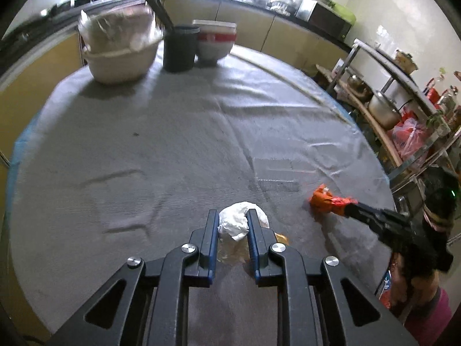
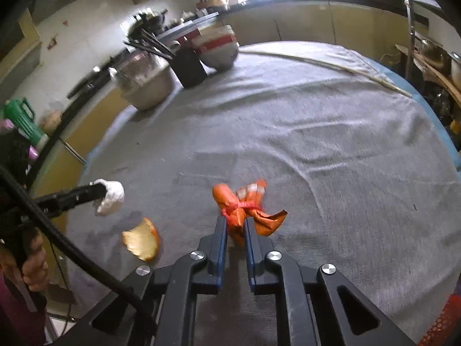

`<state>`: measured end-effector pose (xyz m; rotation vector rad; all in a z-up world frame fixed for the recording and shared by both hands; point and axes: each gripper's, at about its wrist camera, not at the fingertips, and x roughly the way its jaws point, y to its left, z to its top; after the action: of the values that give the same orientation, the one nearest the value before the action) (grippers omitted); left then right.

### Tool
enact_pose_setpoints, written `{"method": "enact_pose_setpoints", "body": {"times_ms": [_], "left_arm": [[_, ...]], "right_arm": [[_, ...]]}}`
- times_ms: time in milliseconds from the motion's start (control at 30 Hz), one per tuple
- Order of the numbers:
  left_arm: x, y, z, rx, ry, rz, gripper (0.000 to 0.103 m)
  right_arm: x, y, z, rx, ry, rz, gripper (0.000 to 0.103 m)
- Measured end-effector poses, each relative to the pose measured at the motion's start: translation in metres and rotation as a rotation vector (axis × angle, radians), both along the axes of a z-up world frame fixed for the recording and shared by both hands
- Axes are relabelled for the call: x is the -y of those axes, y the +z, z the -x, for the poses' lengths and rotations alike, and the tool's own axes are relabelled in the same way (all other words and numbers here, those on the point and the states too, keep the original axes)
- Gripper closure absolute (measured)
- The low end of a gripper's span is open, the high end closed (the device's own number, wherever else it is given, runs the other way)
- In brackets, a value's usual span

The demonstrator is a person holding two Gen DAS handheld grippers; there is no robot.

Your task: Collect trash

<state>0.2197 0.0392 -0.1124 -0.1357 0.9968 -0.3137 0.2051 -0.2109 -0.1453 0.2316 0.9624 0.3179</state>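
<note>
Right wrist view: two grippers, left gripper clamping one tissue wad, right gripper one orange wrapper.

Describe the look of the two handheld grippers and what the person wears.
Both the left gripper and the right gripper have black linkage frames with round silver pivot bolts and black fingers with blue inner pads. A thick black cable trails from the left one. The sleeve is magenta.

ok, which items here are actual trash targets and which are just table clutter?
Job:
- white crumpled tissue, in left tongs
- orange wrapper, in right tongs
- orange peel, loose on the cloth

Clutter:
- beige basin
- dark cup with chopsticks
- red-banded bowls
</note>
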Motion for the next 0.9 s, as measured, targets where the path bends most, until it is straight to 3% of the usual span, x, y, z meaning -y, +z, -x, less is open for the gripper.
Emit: {"method": "enact_pose_setpoints", "body": {"times_ms": [267, 400, 533, 700, 733, 833, 900], "left_arm": [[-0.01, 0.012, 0.043, 0.042, 0.006, -0.007, 0.083], [-0.017, 0.005, 0.057, 0.023, 0.014, -0.002, 0.083], [-0.017, -0.006, 0.061, 0.01, 0.012, -0.037, 0.083], [-0.015, -0.011, 0.061, 0.006, 0.007, -0.025, 0.083], [-0.014, -0.01, 0.061, 0.009, 0.007, -0.025, 0.083], [-0.012, -0.009, 0.061, 0.006, 0.004, -0.015, 0.083], [-0.01, -0.007, 0.062, 0.012, 0.004, -0.015, 0.083]], "right_arm": [[0.0, -0.011, -0.014, -0.1, 0.017, 0.011, 0.086], [-0.001, -0.018, 0.0, -0.12, 0.05, 0.017, 0.082], [0.003, -0.024, 0.021, -0.15, 0.043, 0.008, 0.071], [0.012, -0.015, 0.042, -0.111, 0.021, -0.026, 0.067], [0.012, -0.01, 0.041, -0.09, 0.02, -0.02, 0.065], [0.01, 0.005, 0.029, -0.017, 0.007, -0.02, 0.025], [0.007, 0.01, 0.018, 0.022, 0.003, -0.024, 0.025]]}}
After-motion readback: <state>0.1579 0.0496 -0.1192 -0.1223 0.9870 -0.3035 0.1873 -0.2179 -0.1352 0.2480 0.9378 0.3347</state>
